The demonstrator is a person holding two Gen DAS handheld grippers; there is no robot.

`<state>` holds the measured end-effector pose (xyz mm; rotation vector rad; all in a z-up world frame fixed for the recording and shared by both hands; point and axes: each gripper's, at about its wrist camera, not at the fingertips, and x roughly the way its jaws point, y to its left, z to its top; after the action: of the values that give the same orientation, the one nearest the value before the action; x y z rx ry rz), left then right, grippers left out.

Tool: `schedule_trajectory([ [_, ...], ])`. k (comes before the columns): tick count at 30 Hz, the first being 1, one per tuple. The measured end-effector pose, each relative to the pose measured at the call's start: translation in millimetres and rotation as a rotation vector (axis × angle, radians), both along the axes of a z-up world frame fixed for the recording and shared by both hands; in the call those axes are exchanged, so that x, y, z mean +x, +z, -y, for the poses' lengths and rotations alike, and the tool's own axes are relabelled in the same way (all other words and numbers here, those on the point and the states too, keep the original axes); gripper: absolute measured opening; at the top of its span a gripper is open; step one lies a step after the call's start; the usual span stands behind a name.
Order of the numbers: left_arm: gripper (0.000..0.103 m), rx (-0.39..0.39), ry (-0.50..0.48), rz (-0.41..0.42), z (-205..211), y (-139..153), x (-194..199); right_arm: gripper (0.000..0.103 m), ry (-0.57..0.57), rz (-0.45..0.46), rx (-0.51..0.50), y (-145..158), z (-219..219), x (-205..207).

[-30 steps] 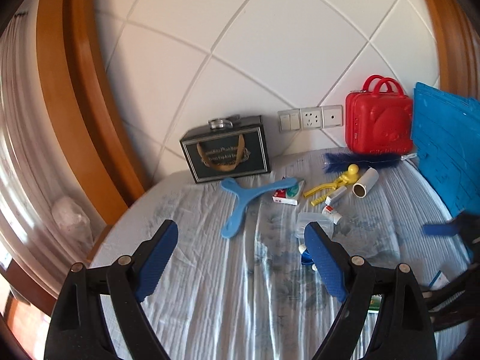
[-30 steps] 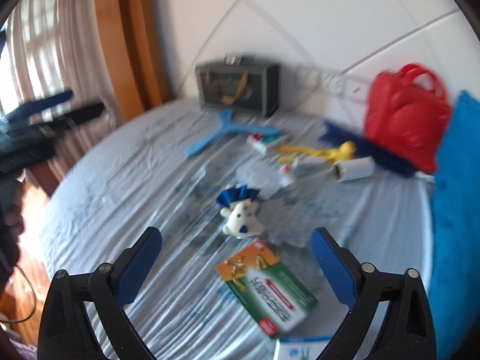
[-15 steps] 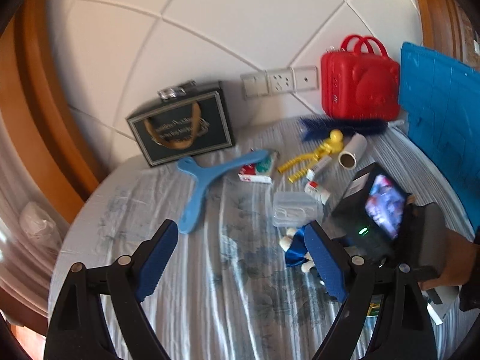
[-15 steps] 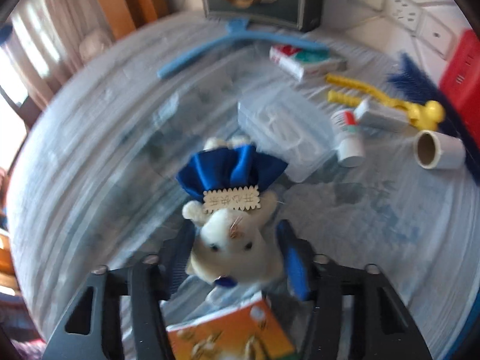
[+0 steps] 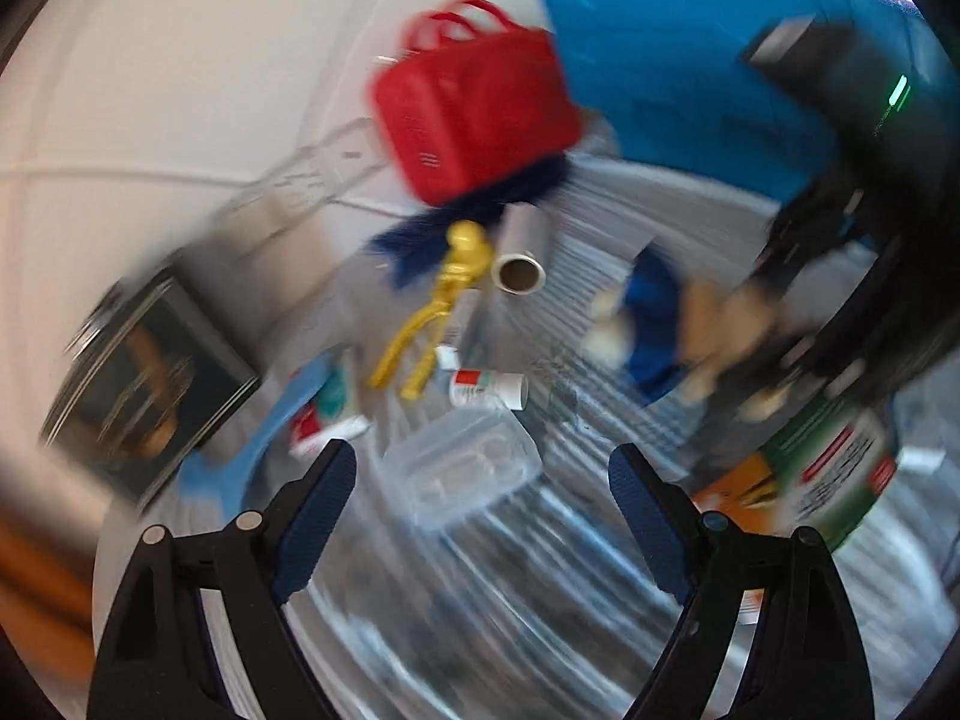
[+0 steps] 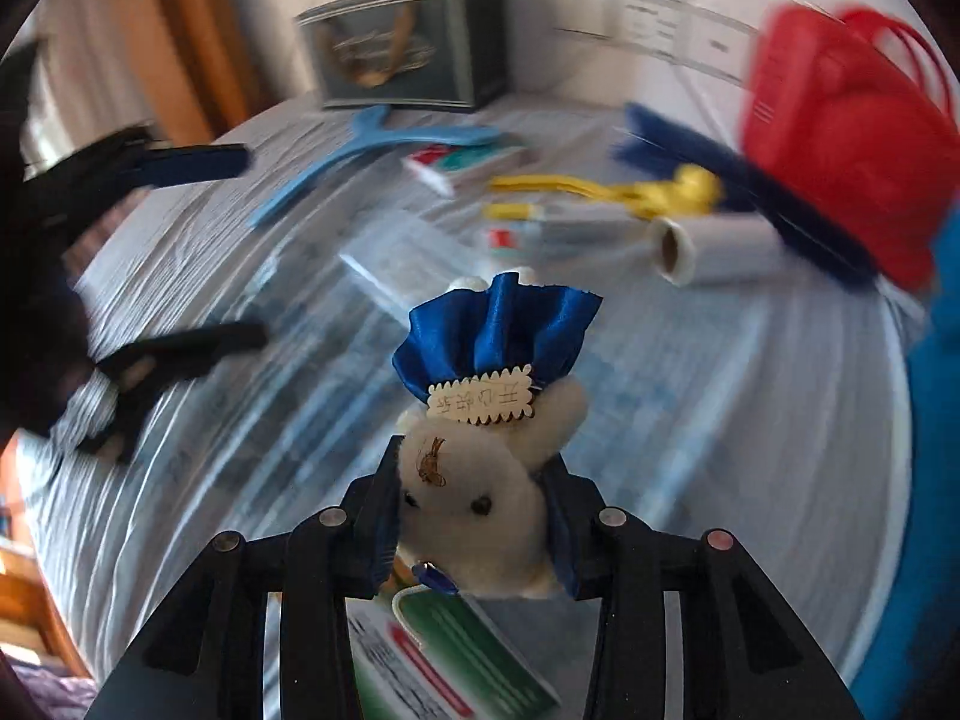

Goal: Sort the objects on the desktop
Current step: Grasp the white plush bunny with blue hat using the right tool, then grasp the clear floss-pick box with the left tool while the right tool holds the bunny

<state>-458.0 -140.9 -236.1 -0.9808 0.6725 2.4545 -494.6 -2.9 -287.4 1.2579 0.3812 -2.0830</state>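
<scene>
Now the plush toy (image 6: 474, 498) sits squeezed between the right fingers (image 6: 561, 531), closing.

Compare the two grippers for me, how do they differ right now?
The left gripper stands wide open with nothing between its pads, while the right gripper is closing on the plush bear. The left gripper hangs over the clear plastic box; the right gripper is above the green carton. Both have black frames with blue pads.
</scene>
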Motion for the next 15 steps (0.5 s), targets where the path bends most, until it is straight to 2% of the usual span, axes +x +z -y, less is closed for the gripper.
schedule_trajectory([
  [5, 0.087, -0.041, -0.238, 0.181, 2, -34, -55, 0.04, -0.093, 0.039, -0.02, 1, -30, -7],
  [8, 0.086, -0.071, -0.325, 0.243, -1, -46, -70, 0.041, -0.13, 0.06, -0.038, 3, -35, -11],
  [10, 0.086, -0.072, -0.352, 0.274, 1, -54, -80, 0.041, -0.139, 0.06, -0.041, 8, -38, -10],
  [11, 0.08, -0.064, -0.361, 0.291, 2, -58, -81, 0.041, -0.139, 0.056, -0.04, 9, -37, -10],
  [13, 0.075, -0.05, -0.364, 0.29, 5, -64, -80, 0.041, -0.135, 0.044, -0.045, 14, -35, -9],
  [15, 0.072, -0.002, -0.348, 0.285, 9, -63, -74, 0.041, -0.129, 0.023, -0.053, 20, -29, -12],
])
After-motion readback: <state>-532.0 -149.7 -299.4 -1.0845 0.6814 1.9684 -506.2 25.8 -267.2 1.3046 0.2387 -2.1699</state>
